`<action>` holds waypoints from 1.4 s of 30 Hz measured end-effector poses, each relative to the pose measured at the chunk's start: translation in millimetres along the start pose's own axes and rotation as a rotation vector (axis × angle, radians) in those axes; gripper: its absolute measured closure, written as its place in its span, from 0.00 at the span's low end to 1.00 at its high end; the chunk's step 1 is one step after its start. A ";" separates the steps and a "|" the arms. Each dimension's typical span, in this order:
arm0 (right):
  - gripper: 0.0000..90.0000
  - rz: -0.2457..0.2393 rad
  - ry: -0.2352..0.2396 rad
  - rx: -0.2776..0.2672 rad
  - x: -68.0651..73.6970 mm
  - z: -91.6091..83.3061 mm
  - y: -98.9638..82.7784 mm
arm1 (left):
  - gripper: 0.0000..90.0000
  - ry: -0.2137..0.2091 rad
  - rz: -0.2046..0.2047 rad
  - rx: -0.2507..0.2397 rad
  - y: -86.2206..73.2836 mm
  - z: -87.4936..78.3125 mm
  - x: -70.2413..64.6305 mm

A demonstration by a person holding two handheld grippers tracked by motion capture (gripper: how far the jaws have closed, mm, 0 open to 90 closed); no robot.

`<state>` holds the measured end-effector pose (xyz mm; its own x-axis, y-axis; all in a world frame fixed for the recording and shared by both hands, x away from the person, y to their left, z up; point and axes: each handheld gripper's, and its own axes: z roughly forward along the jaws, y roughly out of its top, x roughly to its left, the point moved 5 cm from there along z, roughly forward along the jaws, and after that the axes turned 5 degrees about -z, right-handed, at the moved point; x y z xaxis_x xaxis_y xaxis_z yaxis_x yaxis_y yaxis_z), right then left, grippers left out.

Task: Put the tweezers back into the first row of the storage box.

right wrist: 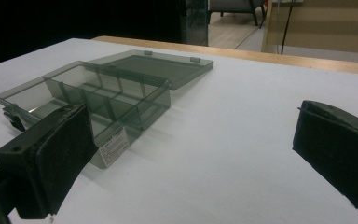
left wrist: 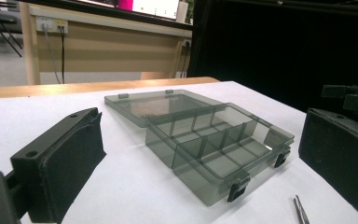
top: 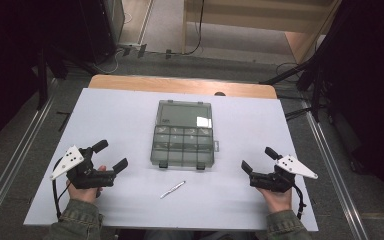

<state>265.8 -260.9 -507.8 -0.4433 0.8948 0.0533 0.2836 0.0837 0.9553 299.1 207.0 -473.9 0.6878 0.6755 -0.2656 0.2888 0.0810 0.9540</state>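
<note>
glossy smoky plastic box

Two black handheld grippers, left gripper and right gripper, each topped by a grey triangular plate with dark holes, trailing black cables. Olive-green jacket sleeves.

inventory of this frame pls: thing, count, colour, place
compartment box: 1, smoky grey clear plastic, table centre, lid open flat toward the far edge, compartments look empty
thin metal tool: 1, silver, lying flat on the near side of the box; type unclear
table: 1, white top, wooden strip along the far edge
left gripper: 1, black with grey plate, near left, jaws open, empty
right gripper: 1, black with grey plate, near right, jaws open, empty
hands: 2, green sleeves, holding the grippers
</note>
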 end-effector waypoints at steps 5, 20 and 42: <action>0.00 -0.002 0.006 0.005 1.0 -0.1 -0.5 | 0.00 -0.007 -0.002 -0.001 0.1 -0.2 -0.7; 0.00 -0.002 0.012 0.016 2.1 1.8 1.0 | 0.00 -0.012 -0.006 0.003 -0.1 0.1 -0.5; 0.00 -0.136 0.132 0.134 38.3 30.2 21.8 | 0.00 -0.007 0.001 0.003 -0.2 -1.8 -1.8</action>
<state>280.7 -211.6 -493.7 -0.5904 0.8067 -0.0277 0.3197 0.2652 0.9096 296.6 207.1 -473.3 0.6924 0.6708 -0.2658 0.2903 0.0783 0.9537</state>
